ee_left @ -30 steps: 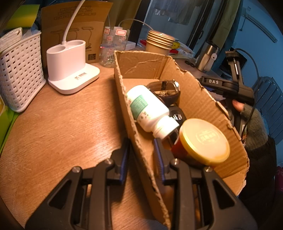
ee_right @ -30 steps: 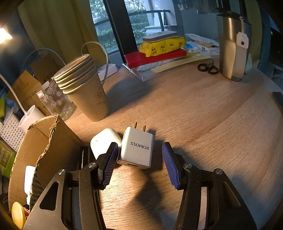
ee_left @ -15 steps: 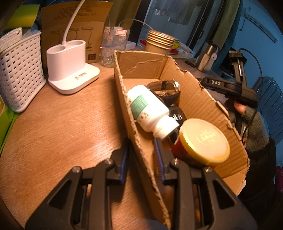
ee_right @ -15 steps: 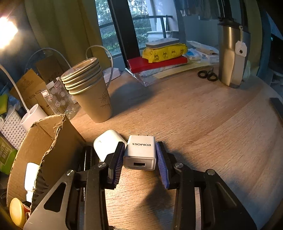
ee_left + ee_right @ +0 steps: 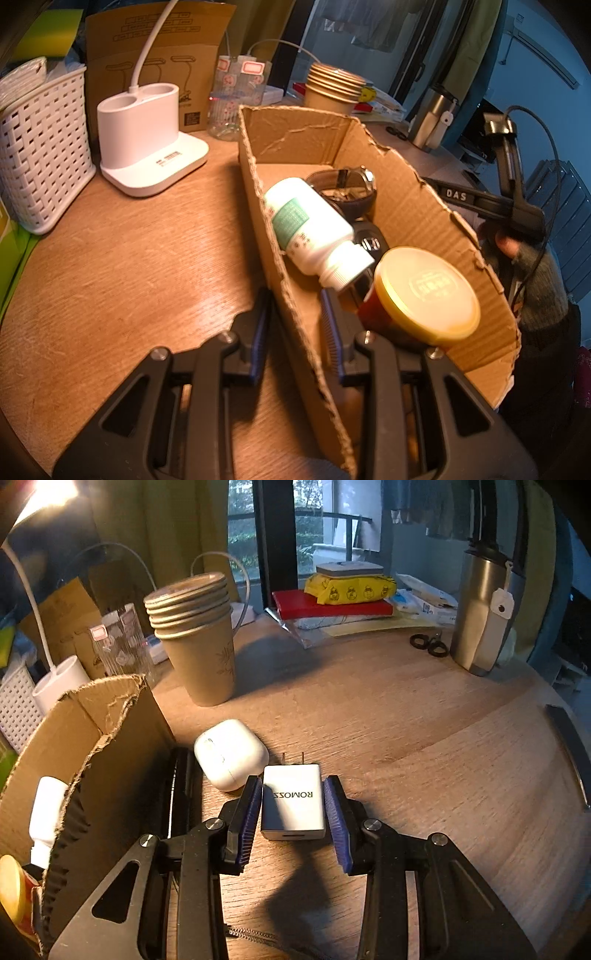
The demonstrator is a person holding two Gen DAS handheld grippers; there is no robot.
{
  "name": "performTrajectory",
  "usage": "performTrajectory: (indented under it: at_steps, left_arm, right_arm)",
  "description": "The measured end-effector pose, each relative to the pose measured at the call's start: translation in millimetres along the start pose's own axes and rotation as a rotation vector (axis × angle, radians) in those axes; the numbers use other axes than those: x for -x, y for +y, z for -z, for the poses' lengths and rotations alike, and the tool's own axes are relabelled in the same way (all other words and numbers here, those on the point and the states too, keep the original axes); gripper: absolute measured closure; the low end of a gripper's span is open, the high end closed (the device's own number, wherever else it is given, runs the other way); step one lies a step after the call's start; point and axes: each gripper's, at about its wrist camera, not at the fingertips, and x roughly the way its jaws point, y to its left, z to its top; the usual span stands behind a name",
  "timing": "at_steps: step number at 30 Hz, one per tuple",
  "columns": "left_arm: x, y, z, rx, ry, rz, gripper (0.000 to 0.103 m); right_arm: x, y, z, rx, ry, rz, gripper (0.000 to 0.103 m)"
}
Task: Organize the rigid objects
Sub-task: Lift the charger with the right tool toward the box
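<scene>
The wooden table carries a torn cardboard box. The left gripper clamps the box's near wall at 6 o'clock. Inside lie a yellow-lidded jar at 4 o'clock, a white bottle in the middle and a watch at 1 o'clock. Outside the box, the right gripper has just been closing and now holds the white charger by its sides. A white earbud case lies at its 10 o'clock, just beside it.
</scene>
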Motion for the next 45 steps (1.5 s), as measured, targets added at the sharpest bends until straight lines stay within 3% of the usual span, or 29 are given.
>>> performTrajectory:
  at_steps: [10, 18, 32, 45]
  left_arm:
    - [0, 0, 0, 0.0, 0.0, 0.0, 0.074]
    - [0, 0, 0, 0.0, 0.0, 0.0, 0.074]
    - [0, 0, 0, 0.0, 0.0, 0.0, 0.074]
    - [0, 0, 0, 0.0, -0.001, 0.0, 0.074]
  right_arm:
    - [-13, 2, -3, 0.017, 0.046, 0.008, 0.065]
    - [-2, 4, 0, 0.025, 0.004, -0.005, 0.066]
    - [64, 32, 3, 0.056, -0.118, -0.08, 0.066]
    - [97, 63, 10, 0.121, -0.165, -0.128, 0.066]
